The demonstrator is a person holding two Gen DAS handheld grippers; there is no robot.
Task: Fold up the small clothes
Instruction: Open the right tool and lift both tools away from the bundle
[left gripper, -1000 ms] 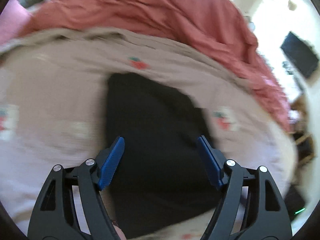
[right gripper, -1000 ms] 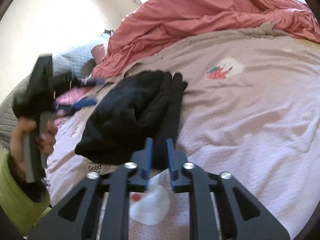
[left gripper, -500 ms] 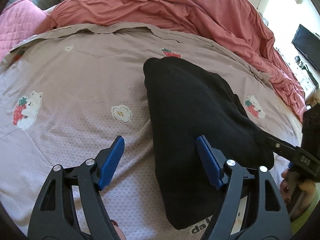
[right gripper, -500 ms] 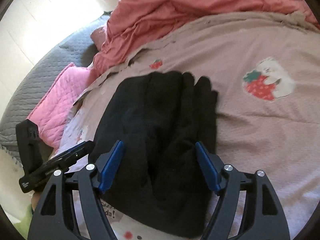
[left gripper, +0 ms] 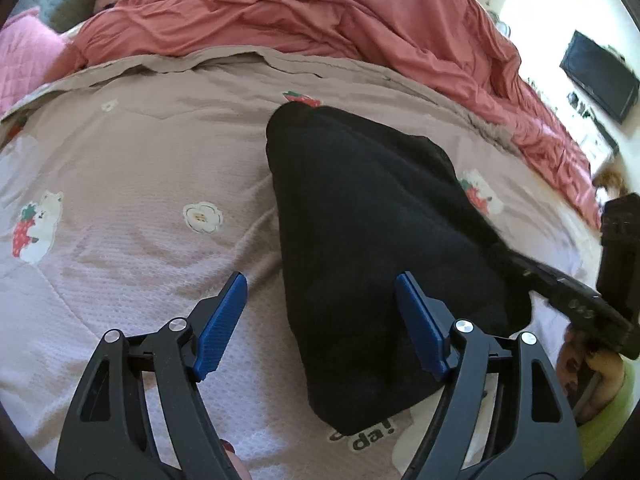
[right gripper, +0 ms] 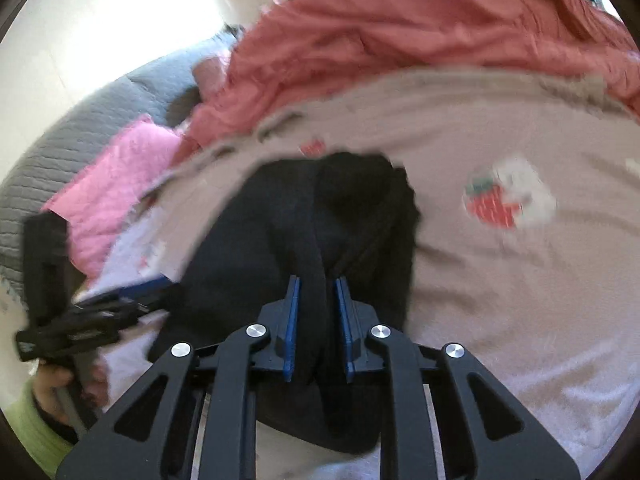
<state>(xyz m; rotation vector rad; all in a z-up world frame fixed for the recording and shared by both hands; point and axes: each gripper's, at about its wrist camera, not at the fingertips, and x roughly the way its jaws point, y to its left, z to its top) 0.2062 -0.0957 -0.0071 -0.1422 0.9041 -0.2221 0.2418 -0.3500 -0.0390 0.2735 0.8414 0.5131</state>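
A black garment (left gripper: 380,240) lies folded on a mauve bedspread (left gripper: 140,208) printed with strawberries and bears. My left gripper (left gripper: 322,320) is open, its blue pads over the garment's near left edge, holding nothing. My right gripper (right gripper: 317,312) is shut on a fold of the black garment (right gripper: 280,240), which bunches between its blue pads. In the left wrist view the right gripper (left gripper: 560,292) reaches the garment's right edge. In the right wrist view the left gripper (right gripper: 80,316) sits at the garment's left side.
A rumpled salmon duvet (left gripper: 320,12) is piled along the far side of the bed. A pink quilted pillow (right gripper: 116,180) and grey headboard (right gripper: 60,136) lie at the left. A dark screen (left gripper: 600,76) hangs on the far wall.
My right gripper opened half a second ago and has now shut on a fold of the garment. My left gripper has stayed open, and the garment now sits further right in its view.
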